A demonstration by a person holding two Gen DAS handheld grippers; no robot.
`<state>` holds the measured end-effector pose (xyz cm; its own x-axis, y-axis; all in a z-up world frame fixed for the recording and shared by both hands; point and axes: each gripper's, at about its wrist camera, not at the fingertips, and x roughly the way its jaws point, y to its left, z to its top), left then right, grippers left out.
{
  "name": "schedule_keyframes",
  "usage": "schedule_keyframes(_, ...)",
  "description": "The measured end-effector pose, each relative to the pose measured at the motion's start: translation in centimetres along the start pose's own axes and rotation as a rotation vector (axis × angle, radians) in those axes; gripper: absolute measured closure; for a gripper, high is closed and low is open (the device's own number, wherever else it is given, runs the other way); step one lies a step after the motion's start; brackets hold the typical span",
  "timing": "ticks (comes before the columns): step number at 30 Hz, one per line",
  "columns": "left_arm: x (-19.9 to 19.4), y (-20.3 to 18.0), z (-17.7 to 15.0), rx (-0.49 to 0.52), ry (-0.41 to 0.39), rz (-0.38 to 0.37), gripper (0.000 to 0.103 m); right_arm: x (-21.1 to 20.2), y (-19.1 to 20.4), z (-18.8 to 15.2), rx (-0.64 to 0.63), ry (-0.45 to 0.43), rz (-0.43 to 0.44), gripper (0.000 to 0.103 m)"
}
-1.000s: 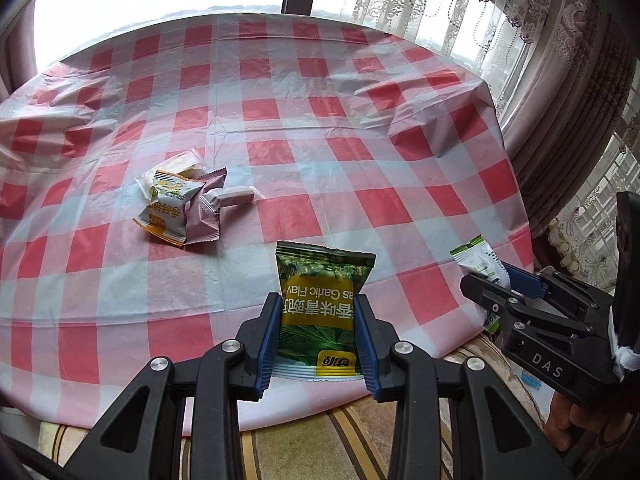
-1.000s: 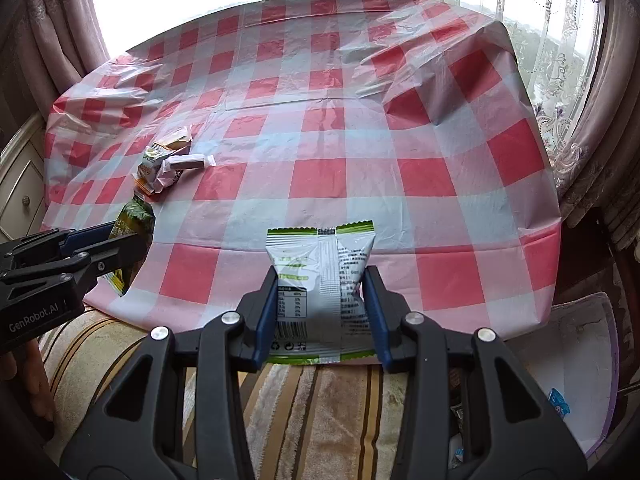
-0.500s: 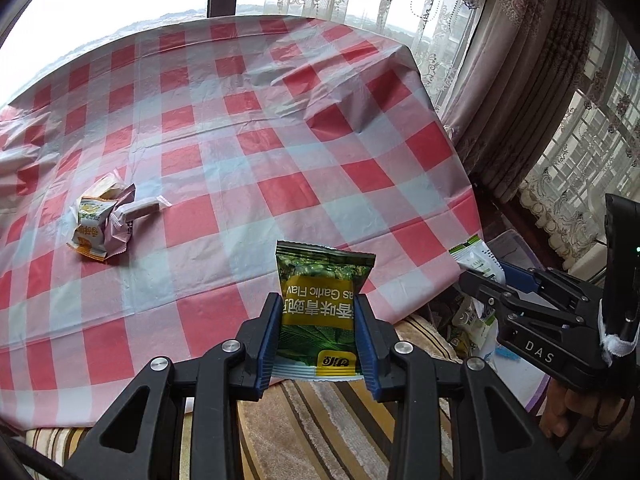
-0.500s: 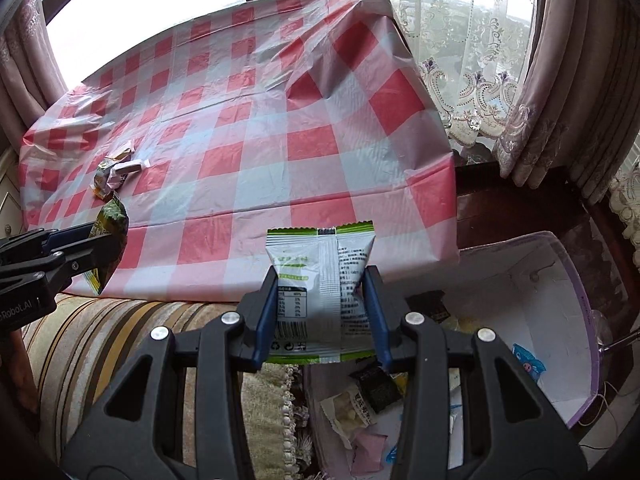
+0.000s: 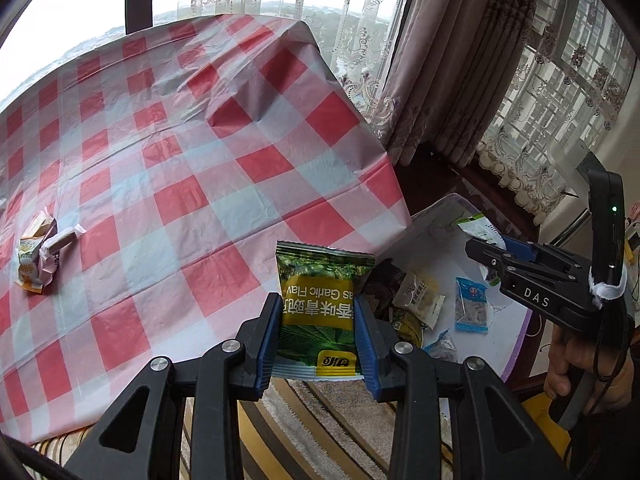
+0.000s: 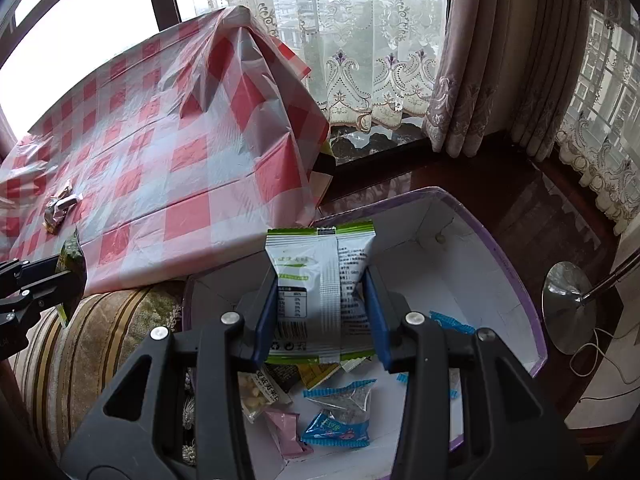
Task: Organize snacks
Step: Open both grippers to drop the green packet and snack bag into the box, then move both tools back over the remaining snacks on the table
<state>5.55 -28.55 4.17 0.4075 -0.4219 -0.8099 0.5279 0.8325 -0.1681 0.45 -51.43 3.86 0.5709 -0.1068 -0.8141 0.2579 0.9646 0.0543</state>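
My left gripper (image 5: 318,320) is shut on a green garlic-flavour pea packet (image 5: 320,292), held past the table's right edge. My right gripper (image 6: 320,296) is shut on a white and green snack packet (image 6: 320,280), hanging over a white box with a purple rim (image 6: 500,256). The left wrist view shows that box (image 5: 516,344) to the right, with the right gripper (image 5: 486,248) above it. Several packets lie inside the box, among them blue ones (image 6: 336,428). A small heap of snacks (image 5: 38,256) stays on the checked tablecloth (image 5: 192,160) at the left.
A striped cushioned seat (image 6: 92,340) lies between table and box. Curtains (image 6: 472,60) and a window hem in the far side. A chrome lamp base (image 6: 568,308) stands on dark wood right of the box. A hand (image 5: 568,364) grips the right tool.
Both grippers have swung right, off the table toward the box, each keeping its packet. The box and its contents have come into view; the snack heap has slid to the left edge.
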Motion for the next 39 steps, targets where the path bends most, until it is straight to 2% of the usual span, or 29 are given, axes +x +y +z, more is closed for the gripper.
schedule_keyframes(9, 0.7, -4.5, -0.1, 0.101, 0.020, -0.072, 0.066, -1.3, -3.7, 0.1, 0.069, -0.034, -0.060, 0.058)
schedule_keyframes(12, 0.4, -5.7, -0.1, 0.132, 0.005, -0.138, 0.065, -1.7, -4.3, 0.4, 0.090, -0.049, -0.084, 0.056)
schedule_keyframes(14, 0.4, -6.3, 0.0, 0.154, 0.003, -0.163, 0.058, -1.9, -4.6, 0.5, 0.101, -0.057, -0.091, 0.048)
schedule_keyframes(16, 0.3, -6.5, 0.1, 0.161, -0.009, -0.146, 0.044, -2.3, -4.6, 0.7, 0.108, -0.075, -0.109, 0.029)
schedule_keyframes(21, 0.0, -5.4, 0.3, 0.121, -0.032, -0.116, 0.041, -3.0, -4.2, 1.3, 0.102, -0.111, -0.131, 0.024)
schedule_keyframes(23, -0.4, -5.1, 0.5, 0.110, -0.062, -0.093, 0.035, -3.5, -3.8, 1.6, 0.095, -0.142, -0.148, 0.020)
schedule_keyframes(25, -1.3, -4.8, 0.7, 0.095, -0.120, -0.046, 0.021, -4.0, -3.1, 1.9, 0.079, -0.170, -0.171, 0.015)
schedule_keyframes(26, -1.8, -4.6, 0.8, 0.087, -0.156, -0.021, 0.018, -4.2, -2.7, 2.1, 0.067, -0.185, -0.195, 0.015)
schedule_keyframes(29, -3.2, -4.2, 1.1, 0.080, -0.267, 0.066, 0.018, -4.7, -1.3, 2.4, 0.034, -0.228, -0.227, 0.010)
schedule_keyframes(31, -3.9, -3.8, 1.2, 0.106, -0.329, 0.086, 0.017, -4.8, -0.5, 2.5, 0.018, -0.254, -0.191, 0.006)
schedule_keyframes(33, -4.1, -3.2, 1.3, 0.112, -0.363, 0.106, 0.017, -4.8, 0.3, 2.6, 0.013, -0.283, -0.167, 0.006)
schedule_keyframes(35, -4.1, -2.4, 1.4, 0.096, -0.369, 0.130, 0.017, -4.5, 1.2, 2.7, 0.000, -0.285, -0.159, 0.006)
schedule_keyframes(39, -4.0, -0.6, 1.5, 0.052, -0.345, 0.134, 0.017, -3.8, 3.1, 2.8, -0.041, -0.257, -0.079, 0.006)
